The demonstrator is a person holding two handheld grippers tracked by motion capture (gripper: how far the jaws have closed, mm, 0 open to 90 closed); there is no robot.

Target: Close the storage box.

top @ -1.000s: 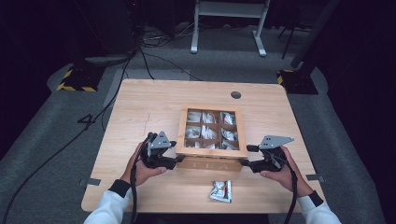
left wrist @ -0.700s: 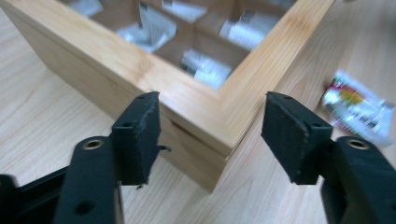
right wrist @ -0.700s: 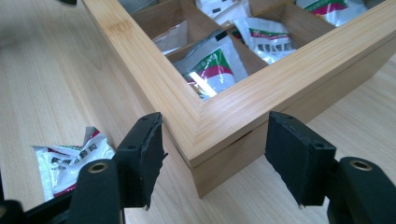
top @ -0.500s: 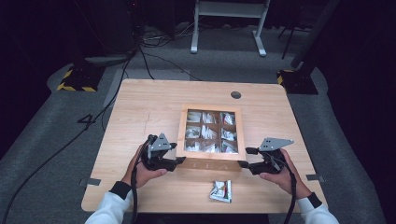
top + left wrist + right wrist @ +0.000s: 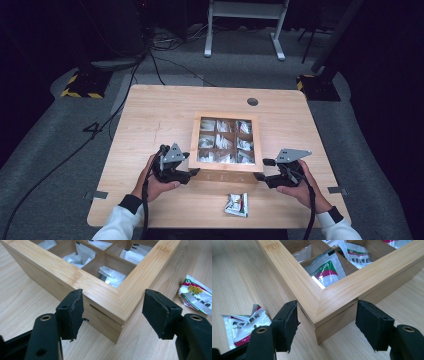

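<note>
Left gripper [image 5: 192, 173] jaws spread, nothing clamped: the near left corner of the square bamboo tea box with a glass-windowed lid [image 5: 100, 293] sits between the pads, one pad at the box's side wall, the other well clear. Right gripper [image 5: 258, 176] likewise released, straddling the near right corner of the tea box, far pad off the wood. Crumpled white-green-red foil tea sachet [image 5: 236, 204] lies loose behind and between both claws, toward the person. Risk: closing on a mitred corner, pads could skid off the angled faces and shove the box or pop the lid crooked. Versus a second ago: left jaws slightly wider; hands, box and sachet unmoved.
</note>
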